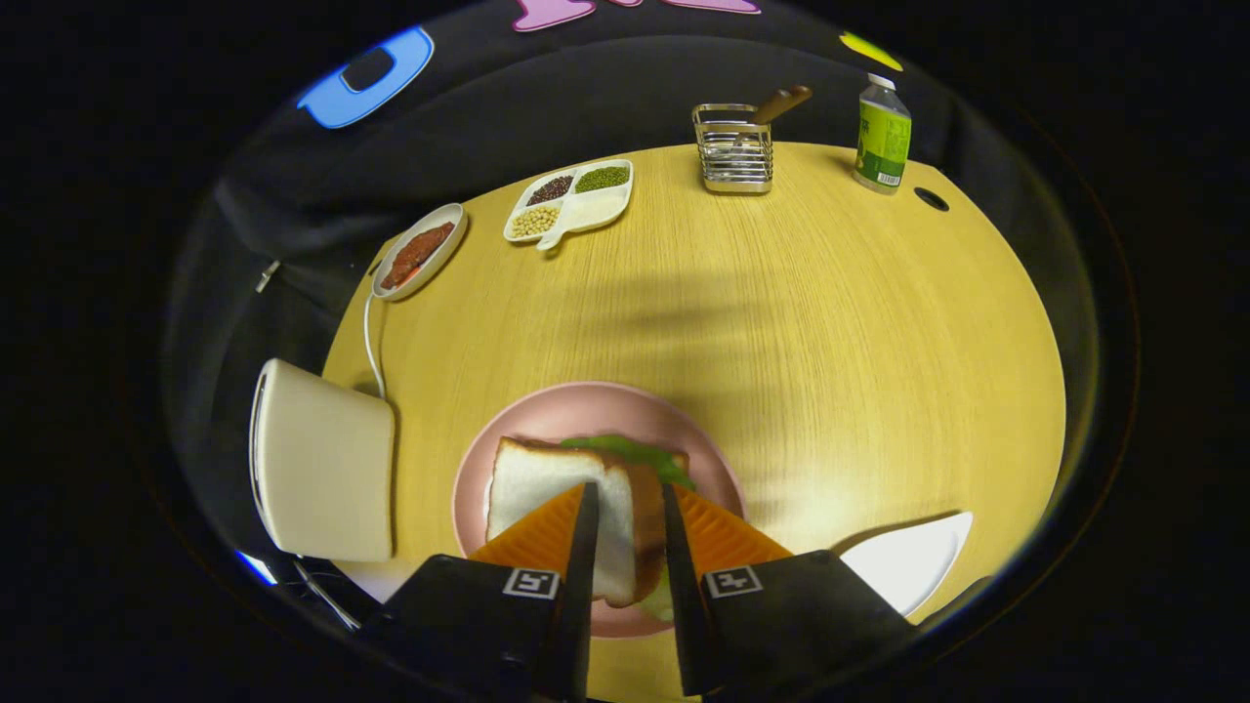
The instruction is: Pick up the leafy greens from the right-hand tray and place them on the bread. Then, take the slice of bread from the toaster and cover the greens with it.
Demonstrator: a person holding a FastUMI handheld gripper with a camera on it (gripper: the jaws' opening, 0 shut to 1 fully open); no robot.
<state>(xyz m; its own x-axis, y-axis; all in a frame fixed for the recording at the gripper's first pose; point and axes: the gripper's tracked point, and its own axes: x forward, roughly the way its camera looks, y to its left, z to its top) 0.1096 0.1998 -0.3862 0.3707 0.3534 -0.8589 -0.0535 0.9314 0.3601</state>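
My gripper (627, 493) is shut on a slice of white bread (537, 478), with the slice's crust edge pinched between the two fingers. The slice hangs tilted just over the pink plate (586, 400). Leafy greens (635, 451) lie on the plate under it and peek out beyond the fingertips. Whatever lies beneath the greens is mostly hidden by the held slice. The cream toaster (322, 469) stands left of the plate. The white right-hand tray (908, 566) lies to the right of the fingers, bare where it shows.
At the far left of the round wooden table (830, 322) sit an oval dish of red-brown food (418, 252) and a divided dish of beans (571, 200). A wire rack with a wooden-handled utensil (734, 146) and a green-labelled bottle (884, 132) stand at the back.
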